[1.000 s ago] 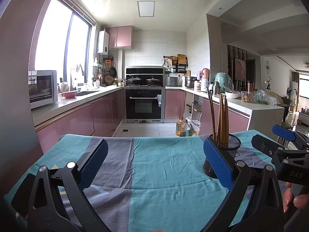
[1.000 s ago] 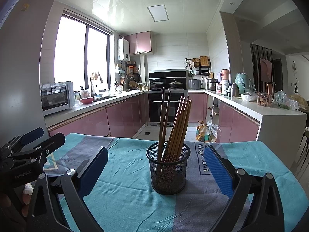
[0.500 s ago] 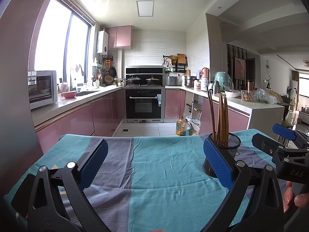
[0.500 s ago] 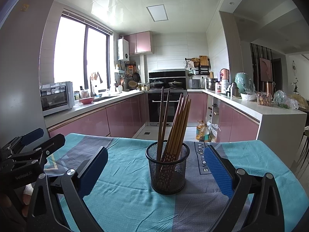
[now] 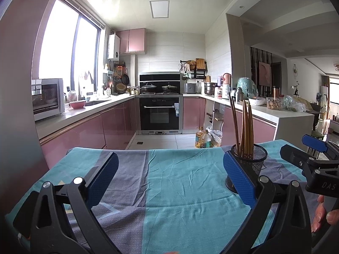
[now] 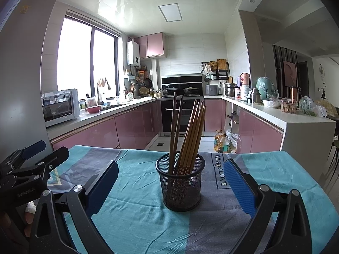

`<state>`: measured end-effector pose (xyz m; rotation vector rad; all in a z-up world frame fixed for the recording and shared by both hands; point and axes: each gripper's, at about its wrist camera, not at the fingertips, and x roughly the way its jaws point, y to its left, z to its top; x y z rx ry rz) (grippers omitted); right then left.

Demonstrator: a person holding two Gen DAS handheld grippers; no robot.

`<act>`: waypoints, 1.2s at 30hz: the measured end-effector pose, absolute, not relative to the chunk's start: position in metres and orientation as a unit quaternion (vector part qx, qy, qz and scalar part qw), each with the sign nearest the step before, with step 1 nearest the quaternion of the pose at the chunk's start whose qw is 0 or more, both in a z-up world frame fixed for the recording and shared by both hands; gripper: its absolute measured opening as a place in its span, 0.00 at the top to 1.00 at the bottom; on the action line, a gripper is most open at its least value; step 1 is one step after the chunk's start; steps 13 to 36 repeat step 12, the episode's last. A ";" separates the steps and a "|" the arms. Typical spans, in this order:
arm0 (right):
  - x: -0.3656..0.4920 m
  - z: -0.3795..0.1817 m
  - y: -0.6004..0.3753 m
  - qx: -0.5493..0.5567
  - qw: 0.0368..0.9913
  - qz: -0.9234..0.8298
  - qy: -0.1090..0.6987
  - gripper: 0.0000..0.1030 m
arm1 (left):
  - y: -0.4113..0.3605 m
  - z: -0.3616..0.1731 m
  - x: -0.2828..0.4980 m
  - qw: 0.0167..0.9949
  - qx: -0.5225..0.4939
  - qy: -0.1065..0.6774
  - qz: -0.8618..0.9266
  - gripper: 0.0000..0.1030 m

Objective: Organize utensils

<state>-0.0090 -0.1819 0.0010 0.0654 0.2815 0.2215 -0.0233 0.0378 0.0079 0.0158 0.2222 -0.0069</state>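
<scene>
All the brown wooden chopsticks [image 6: 188, 135] stand in the black wire-mesh cup [image 6: 180, 187] mid-bench on the teal-and-grey cloth [image 6: 135, 218], both grippers' jaws wide open, empty; nothing loose remains.

A home kitchen: pink cabinets [image 5: 118, 122], built-in oven [image 5: 161, 114], microwave [image 5: 47, 98], pots on the stove [image 5: 159, 88].

Side-by-side wrist views (kitchenward), shared holder [image 6: 180, 182]

"Magic LOVE" on tablecloth [image 6: 220, 172], "DAS" on right gripper [image 5: 327, 185] (rest cut off)
</scene>
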 end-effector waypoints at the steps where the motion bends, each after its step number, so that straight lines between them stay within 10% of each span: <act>1: -0.008 0.000 -0.183 0.033 0.983 0.109 0.142 0.06 | 0.038 0.008 -0.023 0.994 0.009 0.111 -0.005 0.06; 36: 0.016 -0.017 -0.213 0.022 0.978 0.070 0.196 0.06 | 0.042 -0.006 -0.006 0.988 0.007 0.157 -0.008 0.05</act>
